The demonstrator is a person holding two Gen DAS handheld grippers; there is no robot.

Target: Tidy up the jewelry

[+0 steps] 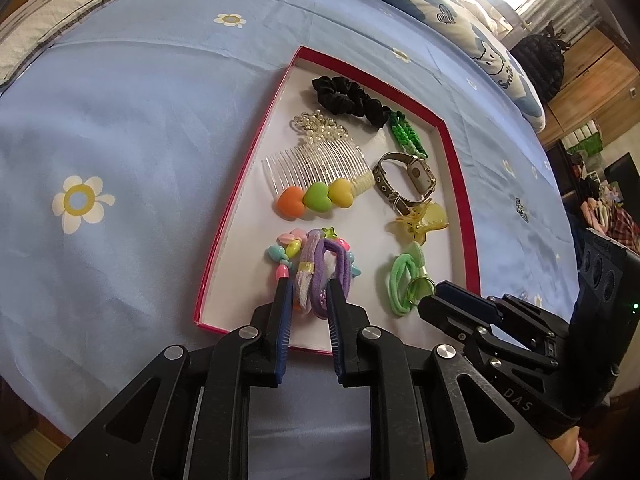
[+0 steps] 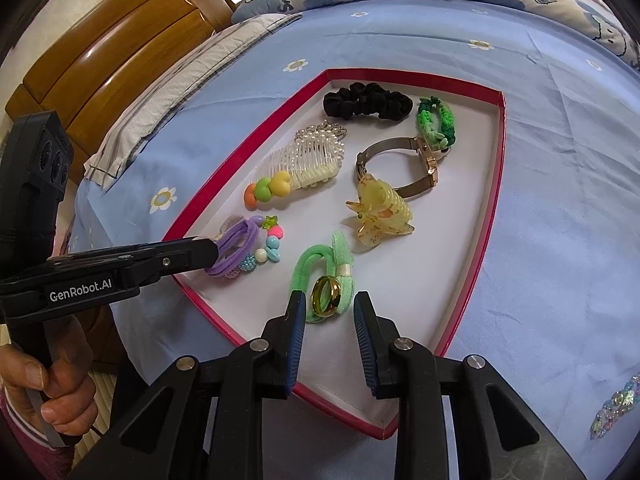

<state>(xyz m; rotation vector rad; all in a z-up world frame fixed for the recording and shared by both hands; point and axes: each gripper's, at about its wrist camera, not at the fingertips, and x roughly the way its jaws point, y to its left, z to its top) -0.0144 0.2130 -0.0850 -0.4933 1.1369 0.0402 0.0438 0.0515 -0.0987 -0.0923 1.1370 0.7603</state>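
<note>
A red-rimmed white tray (image 1: 460,184) (image 2: 496,168) lies on the blue bedsheet and holds hair ties, clips, a comb and a watch. My left gripper (image 1: 308,286) (image 2: 212,250) is open, its fingers on either side of the purple hair ties (image 1: 320,272) (image 2: 236,240) lying on a bead bracelet (image 1: 286,252) (image 2: 268,248) in the tray's near left corner. My right gripper (image 2: 328,300) (image 1: 428,294) is open over a gold ring (image 2: 326,292) that rests on a green hair tie (image 2: 320,276) (image 1: 402,280). Neither gripper holds anything.
In the tray are a black scrunchie (image 2: 366,100), a green braided bracelet (image 2: 438,122), a pearl comb (image 1: 316,156), a heart clip (image 1: 314,198), a watch (image 2: 404,164) and a yellow claw clip (image 2: 380,212). A sequin chain (image 2: 616,404) lies on the sheet at right. A wooden headboard (image 2: 120,36) stands behind.
</note>
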